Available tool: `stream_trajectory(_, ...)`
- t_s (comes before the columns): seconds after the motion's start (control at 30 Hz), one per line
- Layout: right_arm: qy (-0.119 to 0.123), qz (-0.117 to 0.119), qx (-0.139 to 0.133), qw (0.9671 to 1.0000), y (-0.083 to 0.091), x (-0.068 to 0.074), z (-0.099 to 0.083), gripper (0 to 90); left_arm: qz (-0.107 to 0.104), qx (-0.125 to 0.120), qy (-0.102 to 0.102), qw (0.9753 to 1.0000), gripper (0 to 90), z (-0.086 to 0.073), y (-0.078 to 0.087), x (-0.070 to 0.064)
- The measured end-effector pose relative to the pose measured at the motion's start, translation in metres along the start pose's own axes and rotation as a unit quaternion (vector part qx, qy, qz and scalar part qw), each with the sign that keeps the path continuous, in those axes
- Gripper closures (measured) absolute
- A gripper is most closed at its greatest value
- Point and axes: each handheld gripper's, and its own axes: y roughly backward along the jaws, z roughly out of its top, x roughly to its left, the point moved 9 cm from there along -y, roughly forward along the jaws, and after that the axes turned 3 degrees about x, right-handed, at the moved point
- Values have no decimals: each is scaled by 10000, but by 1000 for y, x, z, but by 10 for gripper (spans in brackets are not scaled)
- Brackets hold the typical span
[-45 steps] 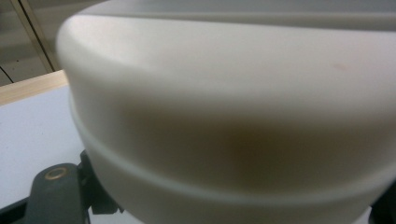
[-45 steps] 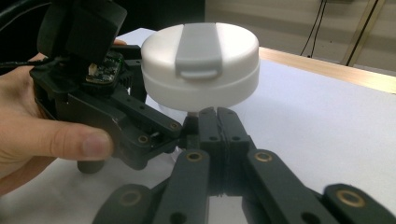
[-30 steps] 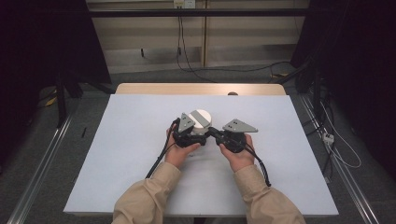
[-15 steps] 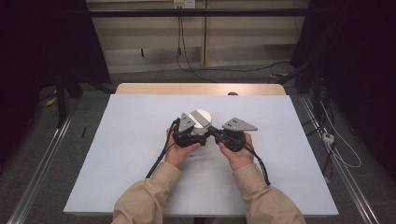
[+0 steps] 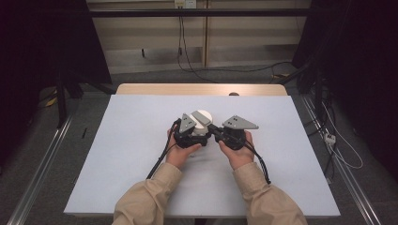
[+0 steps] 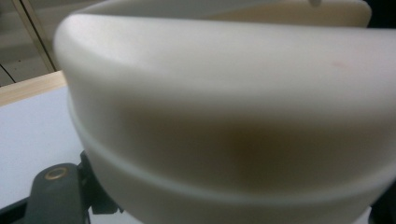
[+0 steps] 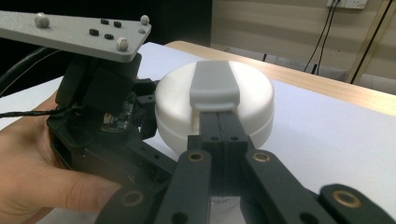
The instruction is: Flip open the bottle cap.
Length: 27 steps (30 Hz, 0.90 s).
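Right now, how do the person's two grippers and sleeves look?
Both the left gripper and the right gripper are black, each topped by a grey three-cornered plate with small studs. Black cables trail back along the forearms. Brass-coloured pins mark the jaw links. The sleeves are beige.
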Motion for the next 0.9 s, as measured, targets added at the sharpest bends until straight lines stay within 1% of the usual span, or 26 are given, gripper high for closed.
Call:
stream_trajectory(0.23, 39, -27, -25, 10000, 1, 0, 5, 900, 2, -1, 2, 10000, 189, 0, 0, 0)
stream_trajectory(0.27, 23, -12, -74, 10000, 1, 0, 6, 900, -2, -2, 5, 10000, 189, 0, 0, 0)
stream_trajectory(0.33, 40, -28, -52, 10000, 1, 0, 7, 900, -1, -3, 5, 10000, 189, 0, 0, 0)
stream_trajectory(0.4, 0, -10, -77, 10000, 2, 0, 9, 900, -1, -3, 5, 10000, 189, 0, 0, 0)
stream_trajectory(0.47, 35, -22, -88, 10000, 1, 0, 10, 900, -3, -7, 10, 10000, 189, 0, 0, 0)
stream_trajectory(0.9, 1, -52, -131, 9999, 2, -1, 13, 900, -15, -5, 17, 10000, 188, 0, 0, 0)
